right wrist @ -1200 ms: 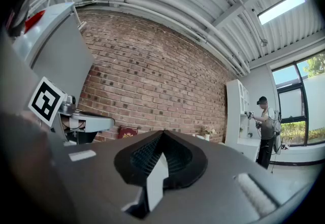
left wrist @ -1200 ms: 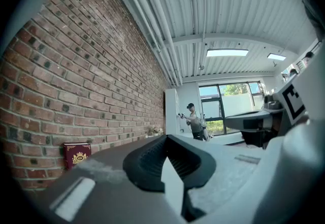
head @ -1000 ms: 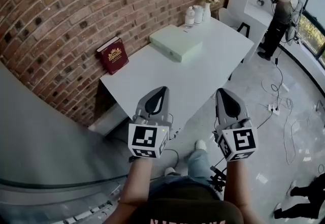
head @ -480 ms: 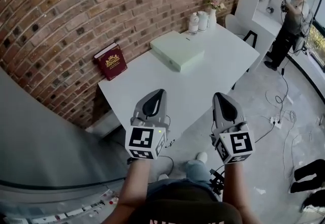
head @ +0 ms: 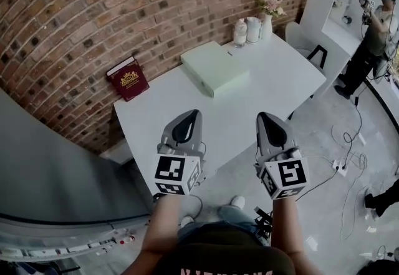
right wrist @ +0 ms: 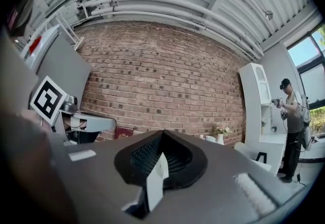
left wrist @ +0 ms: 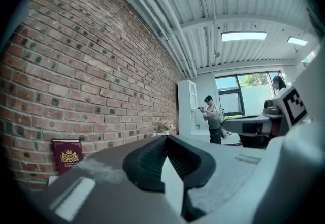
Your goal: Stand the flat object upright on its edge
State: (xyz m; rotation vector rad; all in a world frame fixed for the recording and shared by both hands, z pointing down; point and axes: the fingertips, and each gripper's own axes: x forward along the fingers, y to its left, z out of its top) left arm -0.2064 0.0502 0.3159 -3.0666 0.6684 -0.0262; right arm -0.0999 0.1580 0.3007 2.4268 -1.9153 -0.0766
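Grip: my left fingers [head: 186, 127] and right fingers [head: 272, 131] clenched, empty, at near tabletop [head: 249, 105] edge | pale green box [head: 215, 67] lies flat, far side, by brick wall [head: 124, 5]

**Right gripper with closed jaws, facing a brick wall**

The right gripper [right wrist: 161, 139] fills the lower half of the view, its two jaws pressed together with nothing between them. Beyond the tip stands a brick wall [right wrist: 167, 75] under grey ceiling pipes [right wrist: 152, 12]. The top of a dark red book [right wrist: 123, 132] shows against the foot of the wall. The left gripper [right wrist: 109, 125], with its marker cube, reaches in from the left edge. To the right are a vase of flowers [right wrist: 220, 135], a tall white cabinet [right wrist: 252, 101] and a person [right wrist: 292, 121] standing beside it.
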